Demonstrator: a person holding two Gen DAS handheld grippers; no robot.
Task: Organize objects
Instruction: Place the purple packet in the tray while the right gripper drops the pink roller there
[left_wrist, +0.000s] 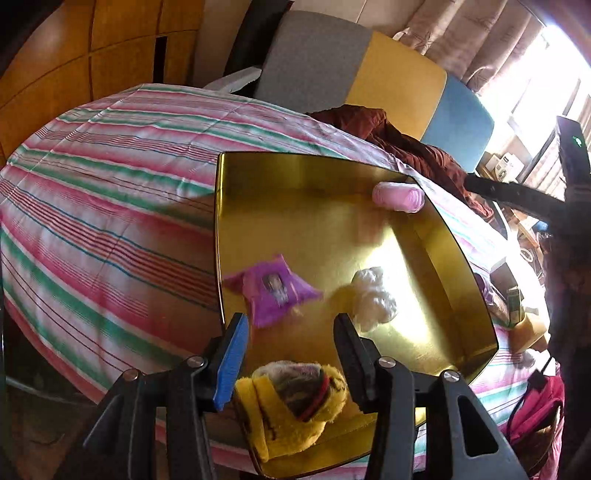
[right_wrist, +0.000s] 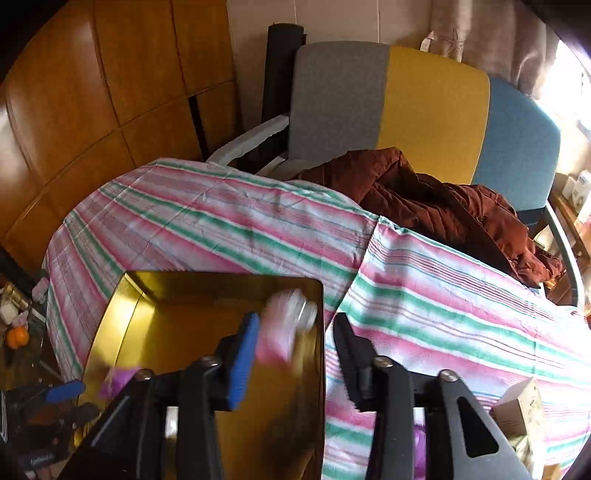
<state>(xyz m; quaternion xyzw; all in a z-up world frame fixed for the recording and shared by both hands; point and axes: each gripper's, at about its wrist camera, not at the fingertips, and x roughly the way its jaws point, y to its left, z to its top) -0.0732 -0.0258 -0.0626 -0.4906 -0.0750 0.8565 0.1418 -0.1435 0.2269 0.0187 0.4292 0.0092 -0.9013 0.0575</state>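
Observation:
A gold tray (left_wrist: 321, 184) lies on the striped bedspread (left_wrist: 110, 184). In it are a purple sachet (left_wrist: 271, 290), a white crumpled wad (left_wrist: 373, 295), a pink roll (left_wrist: 398, 196) at the far edge and a yellow plush toy (left_wrist: 291, 402) at the near edge. My left gripper (left_wrist: 290, 325) is open, above the plush toy and not holding it. In the right wrist view the tray (right_wrist: 177, 295) is at lower left; the pink roll (right_wrist: 284, 325) is blurred between the open jaws of my right gripper (right_wrist: 295, 325), apparently free of the pads.
A brown quilted jacket (right_wrist: 424, 199) lies on the bed's far side before a grey, yellow and blue chair back (right_wrist: 432, 107). A small carton (right_wrist: 521, 410) sits at lower right. Wooden panels (right_wrist: 92, 92) are at left. A red bag (left_wrist: 535, 417) hangs at the right.

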